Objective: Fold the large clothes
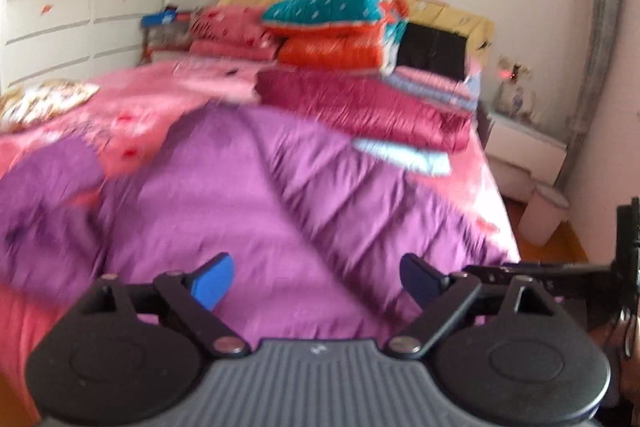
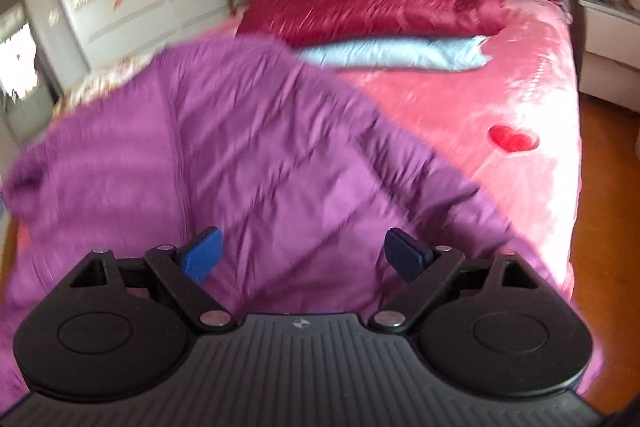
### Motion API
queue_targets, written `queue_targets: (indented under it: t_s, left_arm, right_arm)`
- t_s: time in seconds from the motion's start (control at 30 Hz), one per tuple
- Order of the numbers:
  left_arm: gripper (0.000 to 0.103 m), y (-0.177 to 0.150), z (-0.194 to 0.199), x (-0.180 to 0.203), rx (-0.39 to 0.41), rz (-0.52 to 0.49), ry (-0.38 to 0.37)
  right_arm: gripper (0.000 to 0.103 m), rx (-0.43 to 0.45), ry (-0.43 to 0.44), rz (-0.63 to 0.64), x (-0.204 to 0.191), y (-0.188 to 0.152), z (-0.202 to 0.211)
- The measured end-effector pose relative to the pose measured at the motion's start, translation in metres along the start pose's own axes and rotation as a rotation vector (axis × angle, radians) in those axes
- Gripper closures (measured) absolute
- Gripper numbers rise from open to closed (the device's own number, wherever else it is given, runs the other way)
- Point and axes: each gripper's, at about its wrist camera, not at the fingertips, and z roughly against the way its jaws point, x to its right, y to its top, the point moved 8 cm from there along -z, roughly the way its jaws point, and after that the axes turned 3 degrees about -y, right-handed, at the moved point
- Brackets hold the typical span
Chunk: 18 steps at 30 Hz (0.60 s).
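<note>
While the blue fingers (image 1: pixel 214 281) of the left gripper (image 1: pixel 318 281) stand wide apart with nothing between them, they hang above the purple padded jacket (image 1: pixel 260 195) and do not touch it. On the right gripper (image 2: pixel 306 253) the fingers (image 2: pixel 202 253) are spread in the same way, empty, and they also hover over the same jacket (image 2: pixel 224 163). Both views are blurred, so fine details of the cloth cannot be read. The jacket lies spread on the pink bed cover (image 2: pixel 500 99), at the near part of the bed, with one sleeve (image 1: pixel 44 179) going out to the left in the left wrist view. I judge it to be light but bulky: the quilted filling looks soft and springy, so a fold will probably puff up again and need pressing down. The shell seems smooth, perhaps a little slippery, so a thin pinch could slide off. A better hold would be at a firm edge, such as the hem, the cuff of the sleeve or a seam line, with each gripper taking one corner. Farther back on the bed lie a dark red quilted garment (image 2: pixel 372 7) and a light blue piece (image 2: pixel 396 55), well apart from the fingers, and behind them a pile of bedding (image 1: pixel 340 27) at the headboard.
</note>
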Motion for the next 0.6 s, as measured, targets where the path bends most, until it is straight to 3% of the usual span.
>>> queue_targets:
  t_s: [0.17, 0.33, 0.47, 0.6]
  left_arm:
    - [0.007, 0.029, -0.054, 0.001, 0.047, -0.038, -0.012]
    - [0.007, 0.026, -0.118, -0.036, 0.02, 0.026, 0.026]
    - [0.007, 0.015, -0.148, -0.074, 0.025, 0.046, 0.1]
    - [0.007, 0.004, -0.162, -0.103, 0.023, 0.051, 0.139]
  right_arm:
    - [0.0, 0.05, 0.034, -0.119, 0.018, 0.048, 0.004]
    - [0.0, 0.083, 0.08, -0.207, 0.031, 0.099, -0.009]
    - [0.0, 0.098, 0.14, -0.294, 0.031, 0.128, -0.044]
    - [0.0, 0.104, 0.139, -0.292, 0.026, 0.152, -0.093]
